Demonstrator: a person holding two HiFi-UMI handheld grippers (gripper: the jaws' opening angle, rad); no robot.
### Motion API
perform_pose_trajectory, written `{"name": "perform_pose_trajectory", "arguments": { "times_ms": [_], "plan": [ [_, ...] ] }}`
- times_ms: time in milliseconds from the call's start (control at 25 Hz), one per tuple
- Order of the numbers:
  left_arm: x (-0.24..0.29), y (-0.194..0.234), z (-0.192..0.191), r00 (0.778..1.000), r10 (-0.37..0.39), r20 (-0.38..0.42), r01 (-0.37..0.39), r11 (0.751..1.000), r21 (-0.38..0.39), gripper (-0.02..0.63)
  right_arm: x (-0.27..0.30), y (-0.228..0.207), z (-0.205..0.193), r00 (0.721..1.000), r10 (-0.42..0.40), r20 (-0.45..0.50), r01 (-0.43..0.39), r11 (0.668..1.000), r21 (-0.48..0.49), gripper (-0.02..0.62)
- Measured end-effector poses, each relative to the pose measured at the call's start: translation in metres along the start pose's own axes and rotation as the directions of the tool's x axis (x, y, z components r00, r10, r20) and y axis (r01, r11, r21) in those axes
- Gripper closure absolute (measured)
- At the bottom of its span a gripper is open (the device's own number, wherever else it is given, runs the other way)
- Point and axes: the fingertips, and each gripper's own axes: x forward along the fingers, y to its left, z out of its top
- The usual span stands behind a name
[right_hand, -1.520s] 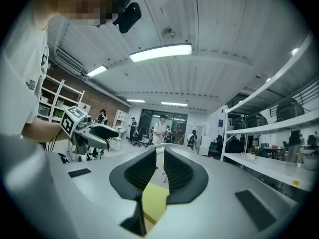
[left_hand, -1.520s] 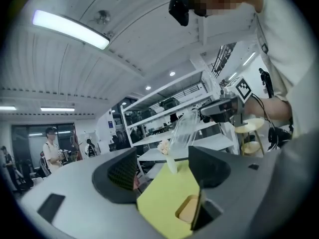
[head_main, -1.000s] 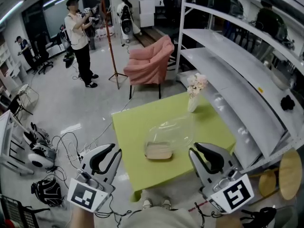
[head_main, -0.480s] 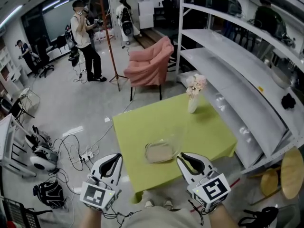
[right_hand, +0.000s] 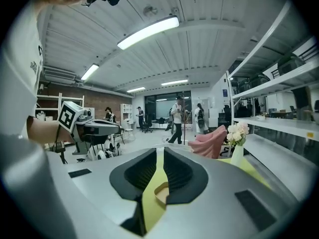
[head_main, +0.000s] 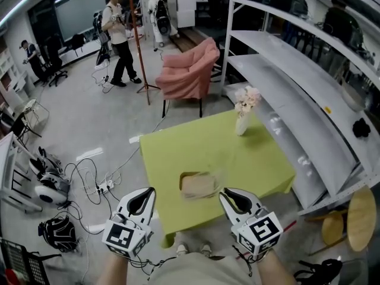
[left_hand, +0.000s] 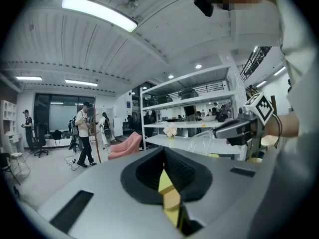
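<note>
Left gripper: fingers pressed together, empty | right gripper: likewise | both near bagged bread on bench | I'd spread fingers first and come in level.

Bright, even indoor light fills every view. A long ceiling tube glows above in my left gripper view and a second tube in my right gripper view, both blown out to white. Shadows on the green table are faint. Straight lines bulge like a fisheye, and the gripper views have black corners. My left gripper and right gripper look soft close to the lens, while the far room is sharper.
</note>
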Motion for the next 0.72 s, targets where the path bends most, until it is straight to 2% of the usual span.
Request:
{"name": "perform_pose_trajectory", "arguments": {
  "times_ms": [360,720],
  "plan": [
    [-0.001,-0.007,0.007,1.000,-0.008,0.001,0.008,1.000,0.026,0.598,-0.005,0.002,0.015,0.999,0.023,0.033,-0.022,1.000,-0.021,0.543],
    [0.002,0.004,0.006,1.000,-0.017,-0.003,0.017,1.000,0.017,0.598,0.007,0.005,0.023,0.999,0.031,0.042,-0.029,0.999,-0.031,0.543]
  ]
}}
